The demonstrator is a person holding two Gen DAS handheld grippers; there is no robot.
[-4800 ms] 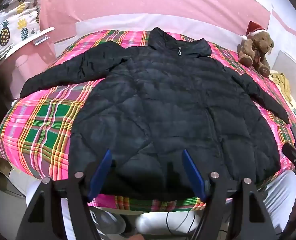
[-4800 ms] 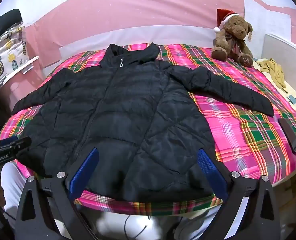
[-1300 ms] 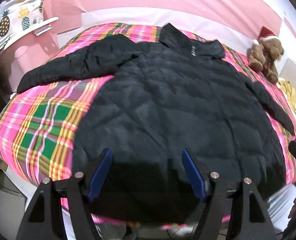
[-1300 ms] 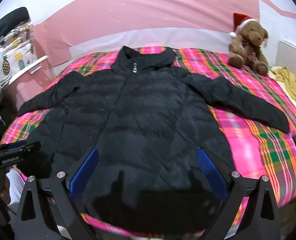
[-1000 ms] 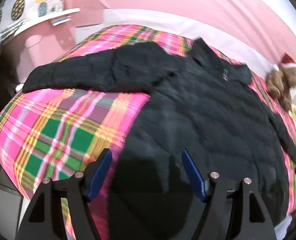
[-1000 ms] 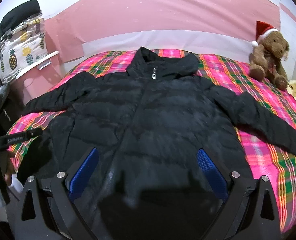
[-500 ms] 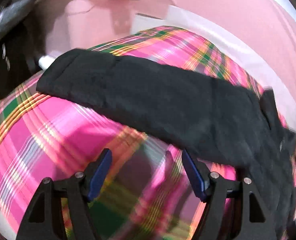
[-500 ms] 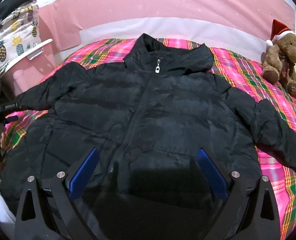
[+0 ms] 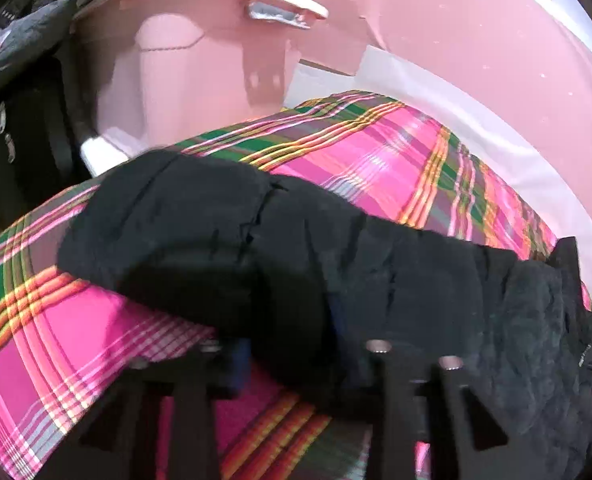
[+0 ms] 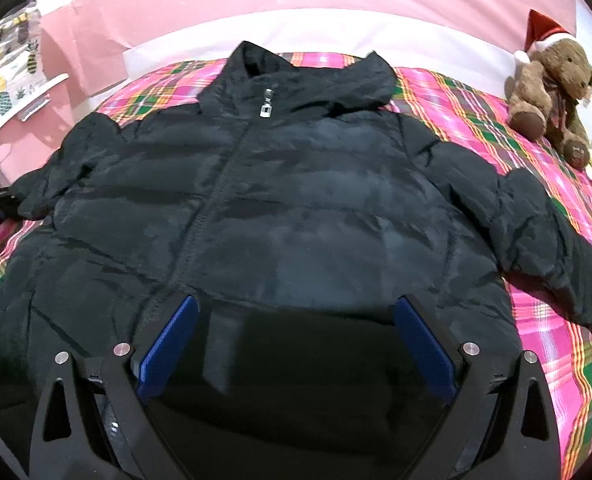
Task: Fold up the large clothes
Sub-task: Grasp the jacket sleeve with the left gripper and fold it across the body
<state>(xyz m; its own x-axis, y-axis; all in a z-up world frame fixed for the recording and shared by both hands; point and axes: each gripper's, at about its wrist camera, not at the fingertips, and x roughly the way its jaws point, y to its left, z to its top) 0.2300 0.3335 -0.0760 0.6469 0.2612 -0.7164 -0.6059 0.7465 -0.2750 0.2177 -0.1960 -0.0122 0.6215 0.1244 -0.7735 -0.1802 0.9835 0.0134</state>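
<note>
The left gripper point(image 9: 291, 344), previously wide open over the plaid bed point(image 9: 376, 152), has just been closing and now pinches the sleeve point(image 9: 215, 232) of the black jacket point(image 10: 296, 208). The right gripper point(image 10: 296, 344) hovers wide open, empty, above the jacket's chest. Beyond, a teddy bear point(image 10: 552, 80) sits.

You have a brown teddy bear point(image 10: 550, 80) in a red Santa hat sitting on the pink plaid bedspread point(image 10: 472, 120), and a pink plastic bin point(image 9: 183, 76) stands beside the bed.
</note>
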